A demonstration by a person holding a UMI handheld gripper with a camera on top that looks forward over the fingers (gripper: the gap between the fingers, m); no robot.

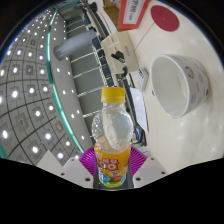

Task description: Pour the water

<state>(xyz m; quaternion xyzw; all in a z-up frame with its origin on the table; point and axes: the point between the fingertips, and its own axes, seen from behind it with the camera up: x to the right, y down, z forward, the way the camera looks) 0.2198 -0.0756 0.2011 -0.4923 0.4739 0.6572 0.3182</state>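
My gripper [112, 166] is shut on a clear plastic bottle [113, 135] with a yellow cap and a yellow-orange label. The magenta pads [92, 158] press on both sides of the label. The bottle points forward and the whole view is rolled over, so the bottle is tilted. A white bowl [178, 84] with a patterned rim stands on the white table [195, 130], beyond the fingers and to the right of the bottle's cap. I see no water stream leaving the bottle.
A red and white card [133, 12] and a red round object [165, 16] lie on the table past the bowl. To the left, the room's ceiling with rows of lights [30, 90] and metal frames [85, 60] fills the view.
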